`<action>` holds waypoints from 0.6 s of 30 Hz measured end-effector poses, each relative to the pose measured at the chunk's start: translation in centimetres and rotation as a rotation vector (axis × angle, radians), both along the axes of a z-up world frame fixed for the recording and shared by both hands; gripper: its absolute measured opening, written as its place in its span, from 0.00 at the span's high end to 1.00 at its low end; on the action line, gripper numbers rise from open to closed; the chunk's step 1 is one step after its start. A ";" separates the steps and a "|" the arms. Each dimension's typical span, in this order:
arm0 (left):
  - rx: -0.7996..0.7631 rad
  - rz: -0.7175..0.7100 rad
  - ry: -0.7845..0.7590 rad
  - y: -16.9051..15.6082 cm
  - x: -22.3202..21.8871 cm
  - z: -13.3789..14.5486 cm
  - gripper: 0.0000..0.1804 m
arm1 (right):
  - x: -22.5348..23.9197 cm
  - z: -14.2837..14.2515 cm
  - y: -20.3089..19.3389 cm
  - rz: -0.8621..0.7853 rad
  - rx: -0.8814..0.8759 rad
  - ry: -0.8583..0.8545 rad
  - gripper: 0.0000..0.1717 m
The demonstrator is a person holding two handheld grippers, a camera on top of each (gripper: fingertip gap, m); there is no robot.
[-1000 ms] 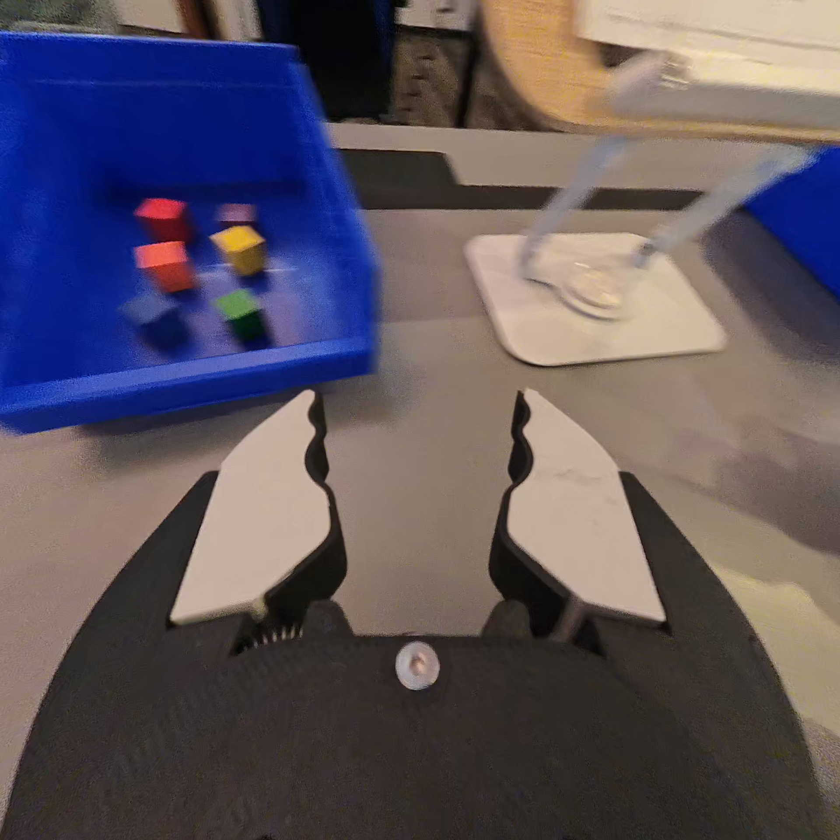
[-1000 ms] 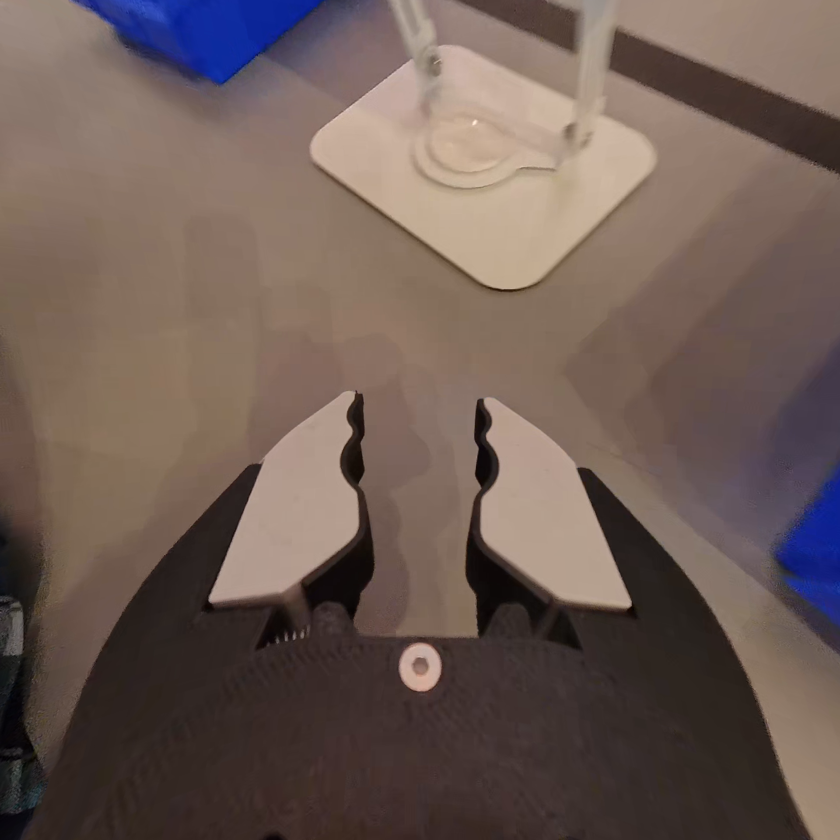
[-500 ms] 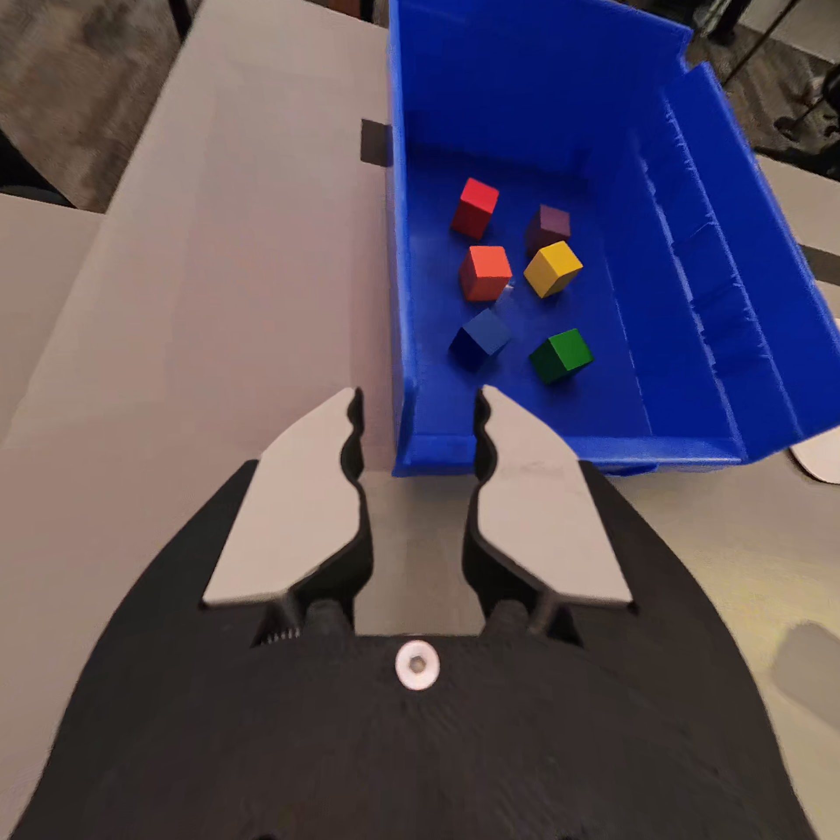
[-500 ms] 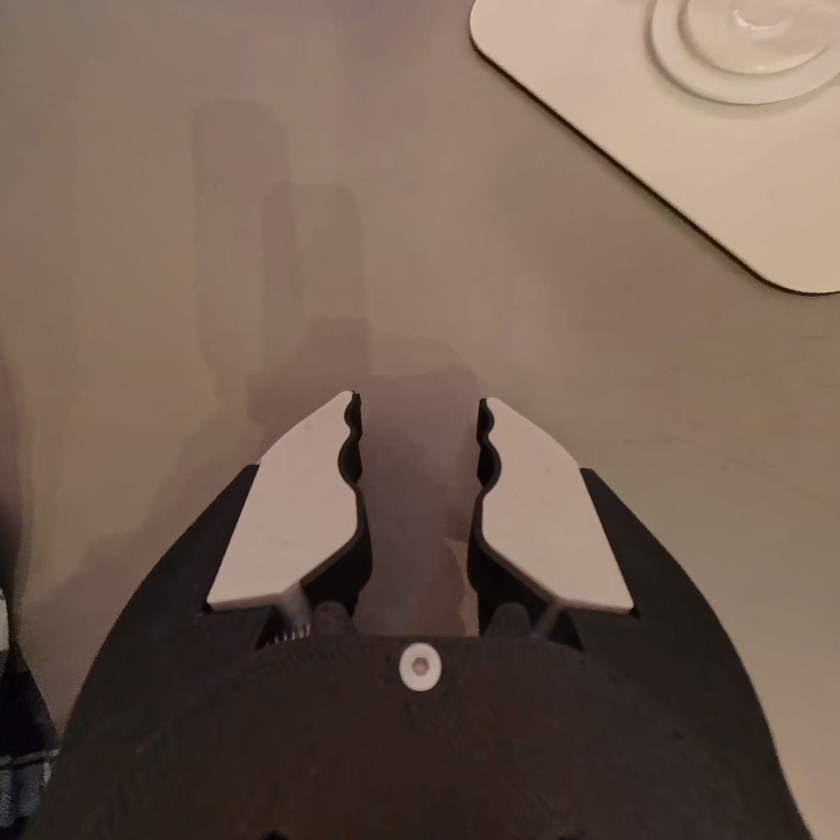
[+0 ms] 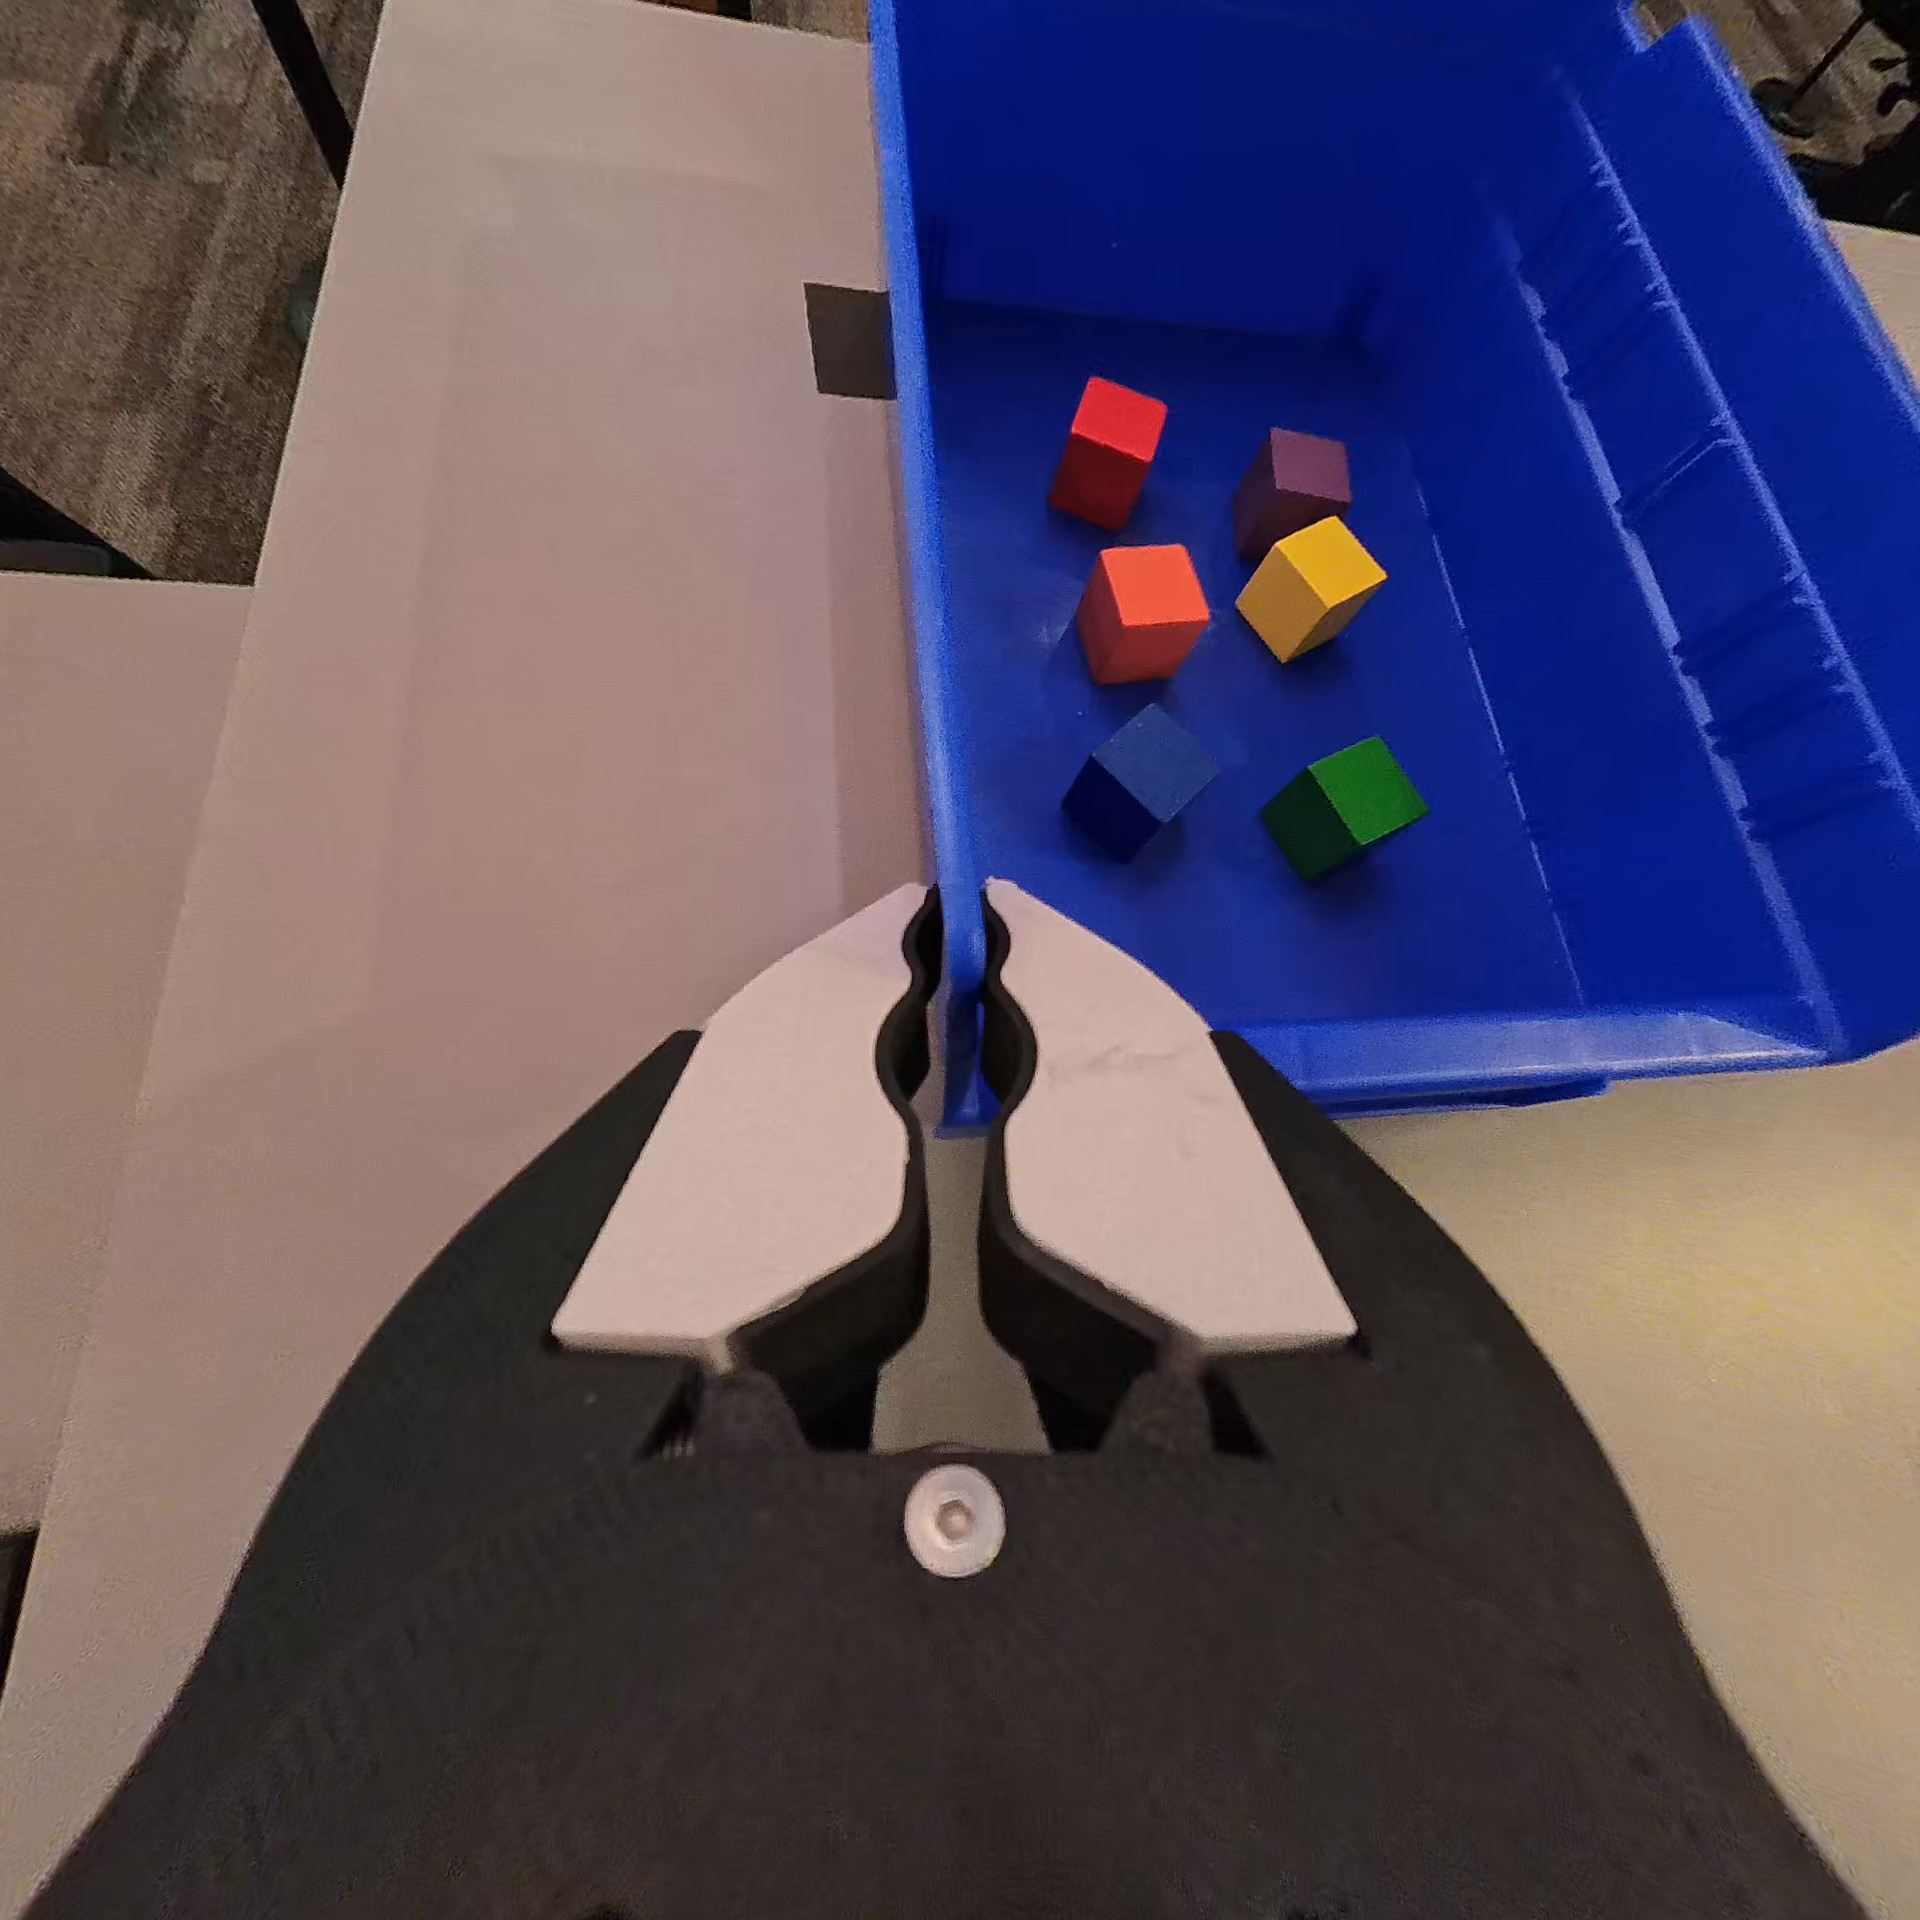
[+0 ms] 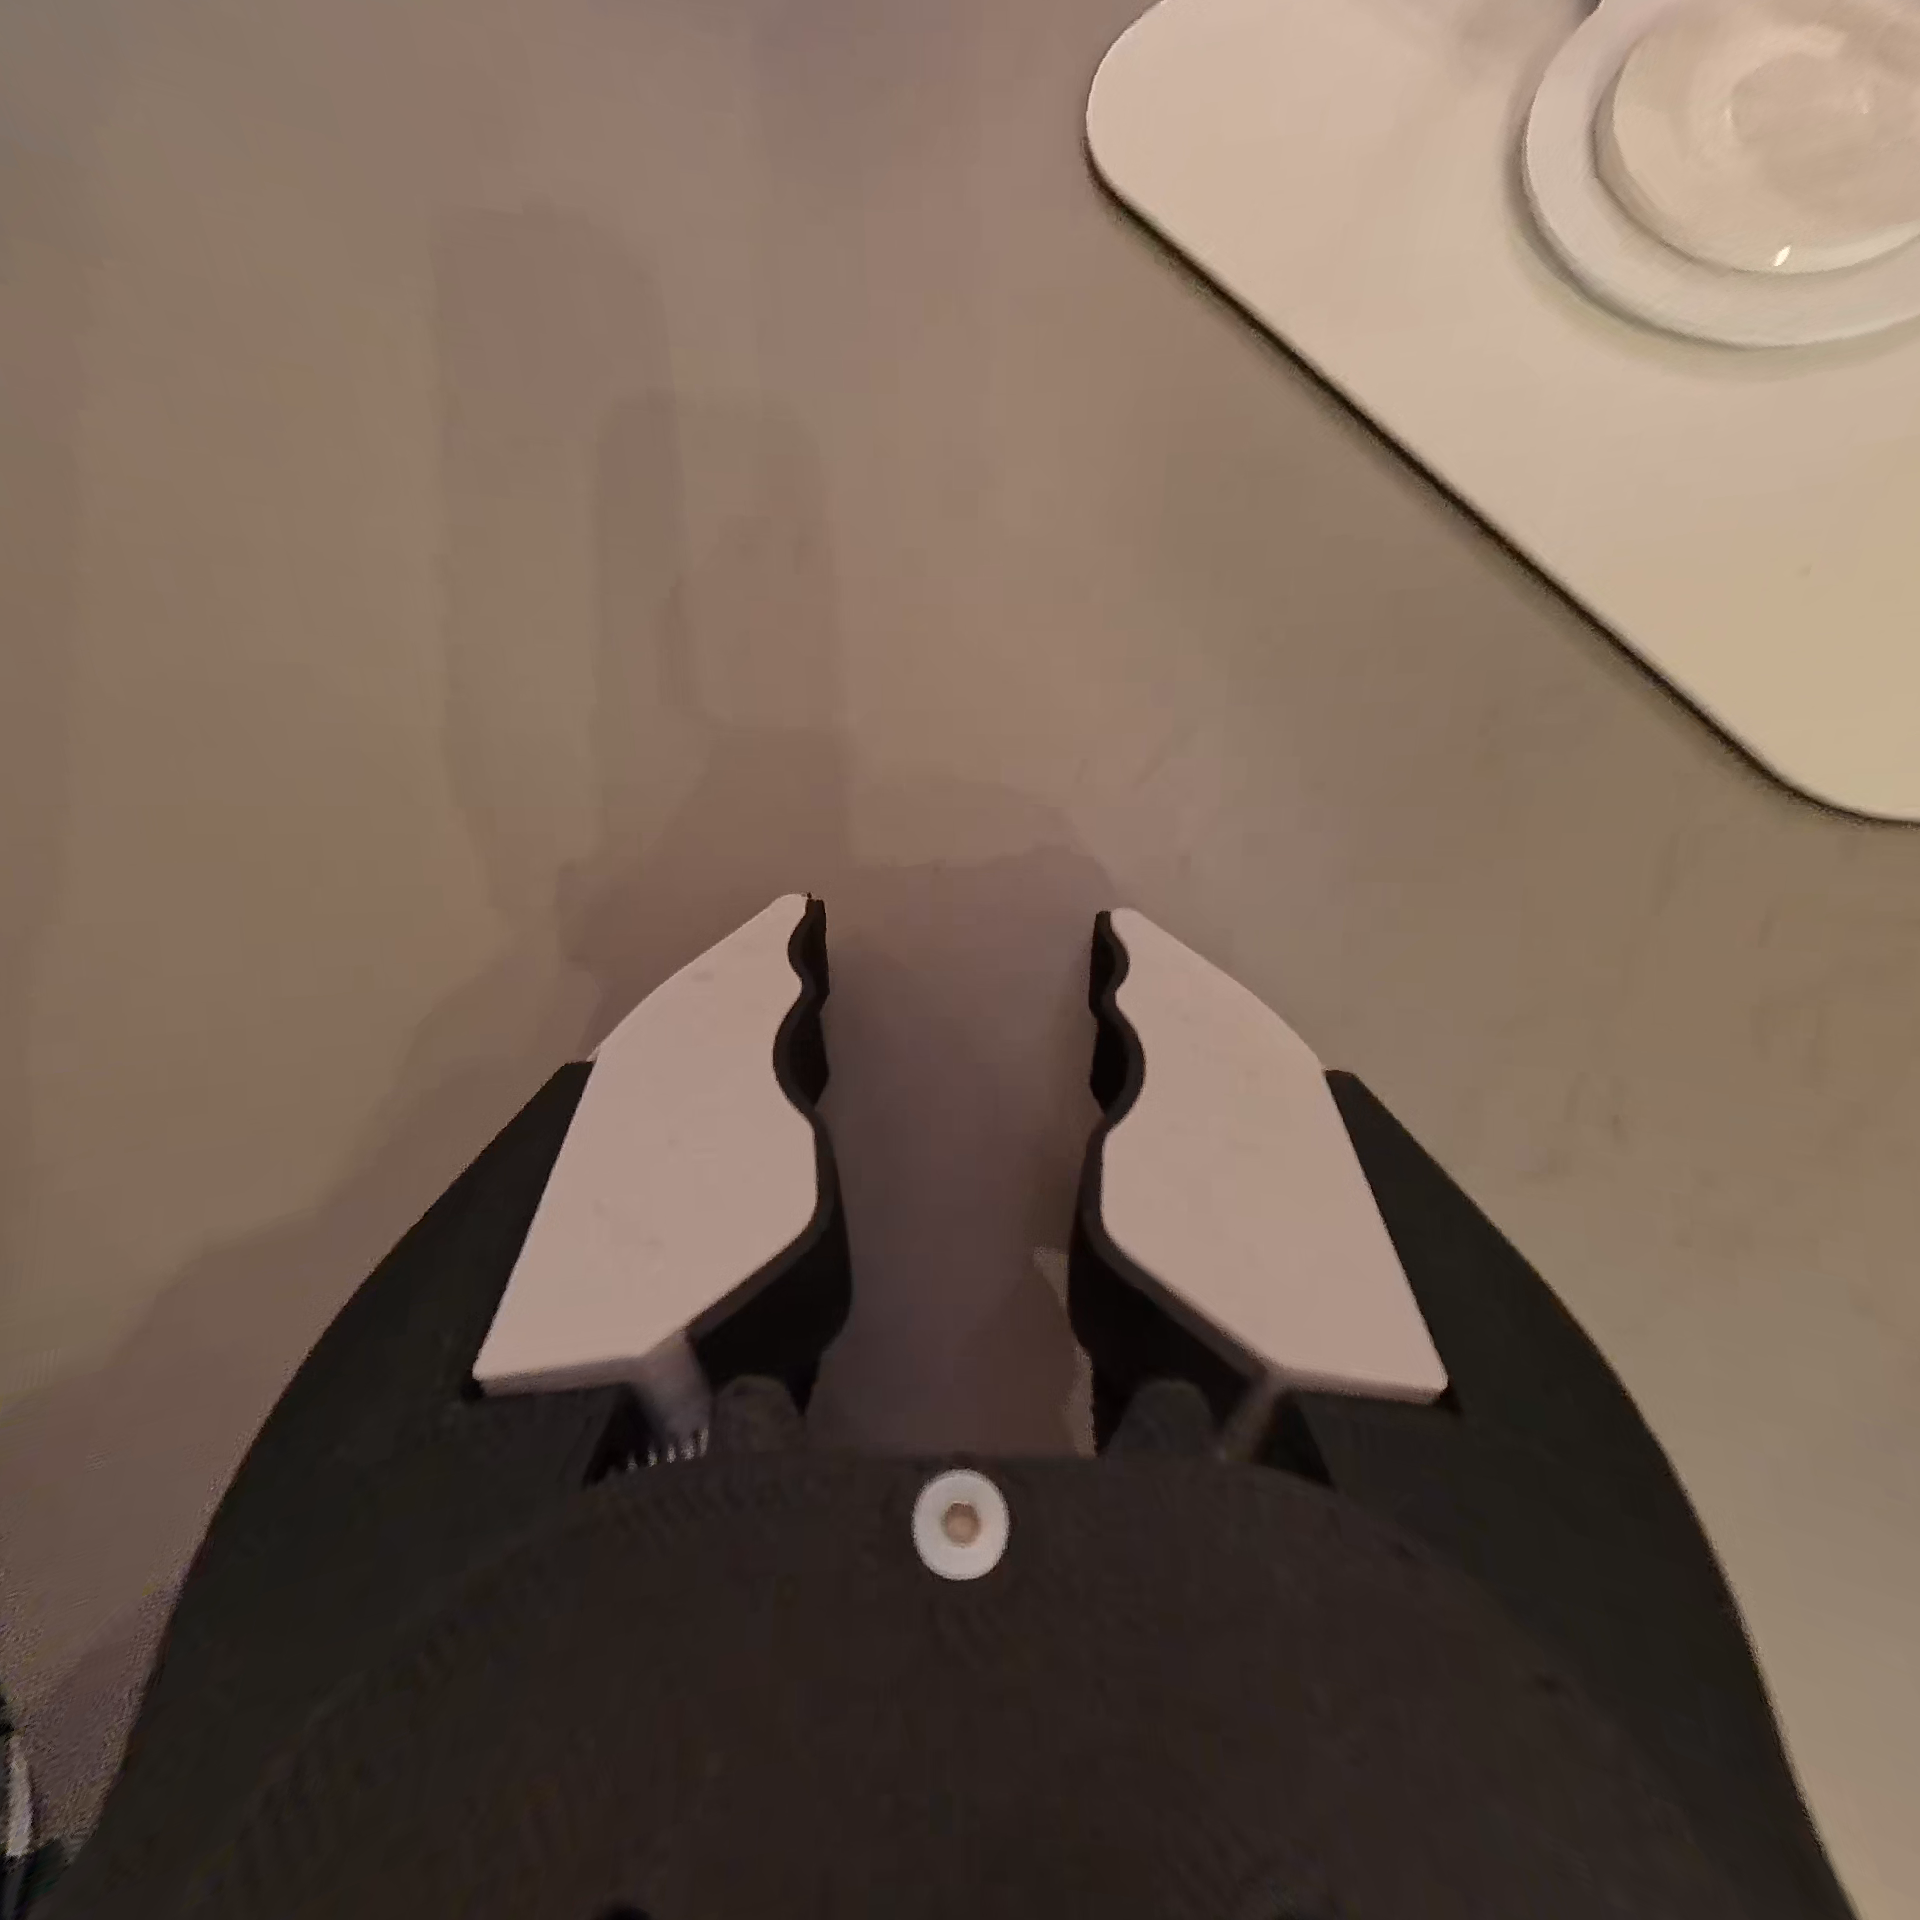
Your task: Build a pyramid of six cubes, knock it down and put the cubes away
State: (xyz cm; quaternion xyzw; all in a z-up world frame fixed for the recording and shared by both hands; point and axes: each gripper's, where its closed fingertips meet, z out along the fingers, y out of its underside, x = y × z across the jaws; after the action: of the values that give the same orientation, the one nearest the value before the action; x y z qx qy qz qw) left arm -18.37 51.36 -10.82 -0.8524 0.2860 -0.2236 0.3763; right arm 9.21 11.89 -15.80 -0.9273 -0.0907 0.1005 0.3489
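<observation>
In the left wrist view a blue bin (image 5: 1683, 623) stands on the grey table (image 5: 520, 727). Inside lie a red cube (image 5: 1110, 449), a purple cube (image 5: 1294, 488), an orange cube (image 5: 1143, 611), a yellow cube (image 5: 1311, 587), a blue cube (image 5: 1141, 779) and a green cube (image 5: 1345, 805). My left gripper (image 5: 961, 896) is shut on the bin's left wall at its near corner, one pad outside and one inside. In the right wrist view my right gripper (image 6: 958, 916) is open and empty above the bare table (image 6: 520, 520).
A white base plate (image 6: 1455, 416) with a clear round dish (image 6: 1745, 187) lies at the upper right of the right wrist view. The table's left edge and carpeted floor (image 5: 135, 260) show at the far left of the left wrist view. One gripper's finger ends stand about 50 cm off the other's. Measured from the fingertips, the yellow cube (image 5: 1311, 587) is 15 cm or so from the left gripper and 45 cm from the right.
My left gripper swung left to the bin's near left corner and closed from wide open onto its wall. My right gripper dropped closer to the table and stayed open.
</observation>
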 end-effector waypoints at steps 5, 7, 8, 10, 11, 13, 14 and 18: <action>0.021 0.087 -0.129 -0.1 -1.4 2.0 0.77 | 1.1 0.2 1.7 -0.001 0.030 -0.036 0.67; 0.138 0.096 -0.176 -0.8 -2.1 4.9 0.77 | 1.3 -0.3 2.0 0.008 0.023 -0.049 0.67; 0.179 0.065 -0.181 -1.4 -1.8 6.2 0.77 | 1.3 -0.3 2.2 0.011 0.034 -0.050 0.67; 0.206 -0.025 -0.159 -2.8 -0.1 7.7 0.78 | 1.2 -0.3 2.5 0.016 0.053 -0.043 0.66; 0.216 -0.068 -0.140 -3.2 1.0 8.2 0.77 | 1.2 -0.3 2.7 0.019 0.060 -0.043 0.65; 0.220 -0.140 -0.080 -3.6 3.4 8.7 0.74 | 1.2 -0.3 2.8 0.022 0.075 -0.047 0.65; 0.220 -0.163 -0.055 -3.5 4.6 8.8 0.71 | 1.2 -0.3 2.8 0.022 0.078 -0.049 0.65; 0.188 -0.231 0.028 -1.9 9.5 8.1 0.70 | 1.3 -0.3 2.9 0.023 0.082 -0.051 0.66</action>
State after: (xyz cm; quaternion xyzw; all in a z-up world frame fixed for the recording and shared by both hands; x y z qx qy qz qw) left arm -8.83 49.41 -2.69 -0.7778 0.4071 -0.2258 0.4223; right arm 10.46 14.74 -16.13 -0.9134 -0.1142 0.0769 0.3831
